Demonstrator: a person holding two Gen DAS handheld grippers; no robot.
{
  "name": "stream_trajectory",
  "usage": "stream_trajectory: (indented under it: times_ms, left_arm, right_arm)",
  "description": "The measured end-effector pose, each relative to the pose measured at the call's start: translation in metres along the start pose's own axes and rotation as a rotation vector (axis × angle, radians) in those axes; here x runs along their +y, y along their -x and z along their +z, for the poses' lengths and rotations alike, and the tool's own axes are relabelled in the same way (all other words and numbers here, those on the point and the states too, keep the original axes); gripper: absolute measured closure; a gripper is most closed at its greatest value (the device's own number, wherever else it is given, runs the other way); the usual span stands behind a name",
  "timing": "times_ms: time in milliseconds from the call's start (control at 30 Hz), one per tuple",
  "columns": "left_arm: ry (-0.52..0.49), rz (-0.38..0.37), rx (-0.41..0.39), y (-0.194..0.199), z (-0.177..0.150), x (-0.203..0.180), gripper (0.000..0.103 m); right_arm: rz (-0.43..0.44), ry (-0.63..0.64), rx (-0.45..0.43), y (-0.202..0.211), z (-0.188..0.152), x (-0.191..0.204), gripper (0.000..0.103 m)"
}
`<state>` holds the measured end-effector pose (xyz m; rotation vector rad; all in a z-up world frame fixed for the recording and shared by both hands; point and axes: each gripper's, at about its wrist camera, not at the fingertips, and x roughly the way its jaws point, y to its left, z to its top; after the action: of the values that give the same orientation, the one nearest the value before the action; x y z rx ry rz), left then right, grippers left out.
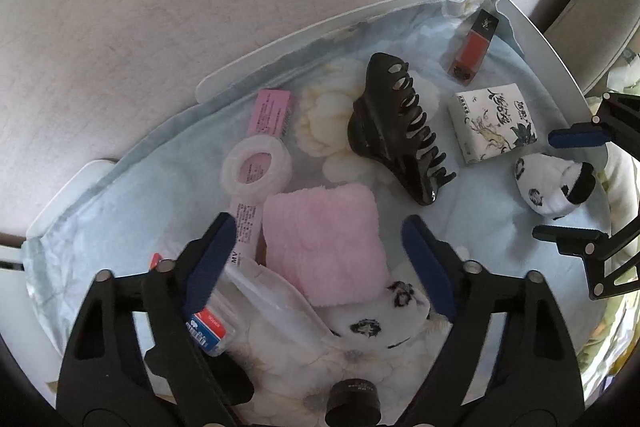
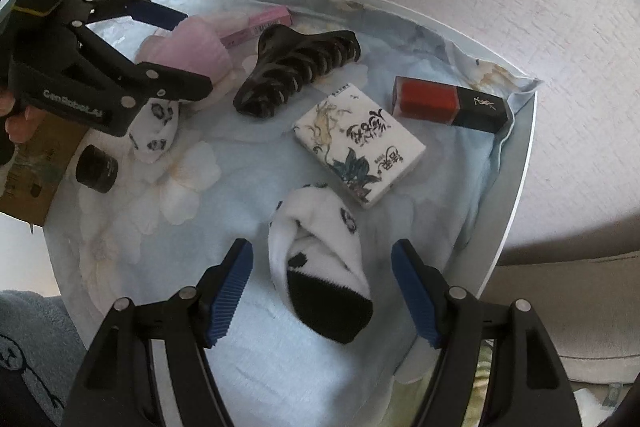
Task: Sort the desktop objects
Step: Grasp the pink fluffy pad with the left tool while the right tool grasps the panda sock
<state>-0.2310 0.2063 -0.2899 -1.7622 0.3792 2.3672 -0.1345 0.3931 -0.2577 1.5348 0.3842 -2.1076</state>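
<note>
Socks lie apart on the cloth-covered tabletop [image 2: 516, 155]. Hair claw [image 1: 396, 123] sits mid-tabletop, pink towel [image 1: 324, 247] between the left hand-held gripper [image 1: 320, 267] jaws, untouched. Tissue pack [image 2: 360, 143] nears the far corner. One sock [image 2: 320, 267] (black-toed) lies between the open right hand-held gripper [image 2: 324, 291] jaws, ungripped.

Both wrist cameras look steeply down, close over the tray [image 1: 532, 39], sharing the hair claw [image 1: 396, 127] and tissue pack [image 2: 358, 147].
</note>
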Motion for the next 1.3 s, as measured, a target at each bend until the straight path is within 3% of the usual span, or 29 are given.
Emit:
stream_trajectory:
  times_ms: [67,167,300,467,533,833,1167,1300]
  left_arm:
    - [-0.008,0.003,0.006,-0.001,0.000,-0.002,0.033]
    - [-0.018,0.019,0.014,-0.004,0.001,-0.004,0.047]
    - [-0.004,0.015,0.016,-0.005,0.001,-0.001,0.052]
    - [0.001,0.003,0.008,0.001,0.001,0.003,0.071]
    - [-0.001,-0.002,0.006,0.003,0.001,0.004,0.074]
    - [0.002,-0.034,-0.010,0.023,0.001,0.006,0.077]
    - [0.025,-0.144,-0.094,0.093,0.014,-0.004,0.077]
    - [0.025,-0.151,-0.133,0.118,0.017,0.001,0.077]
  right_arm:
    - [0.005,0.007,-0.001,-0.001,0.000,0.000,0.036]
    - [0.013,0.024,0.001,-0.001,0.000,0.002,0.056]
    - [-0.005,0.049,0.007,-0.001,-0.001,0.004,0.066]
    - [-0.013,0.054,0.006,0.002,-0.002,0.007,0.068]
    - [-0.005,0.048,0.001,0.004,-0.002,0.007,0.069]
    - [0.008,0.004,-0.032,0.023,-0.001,0.009,0.069]
    - [-0.021,-0.049,-0.058,0.069,0.016,0.000,0.069]
    - [-0.044,-0.059,-0.075,0.092,0.024,0.016,0.069]
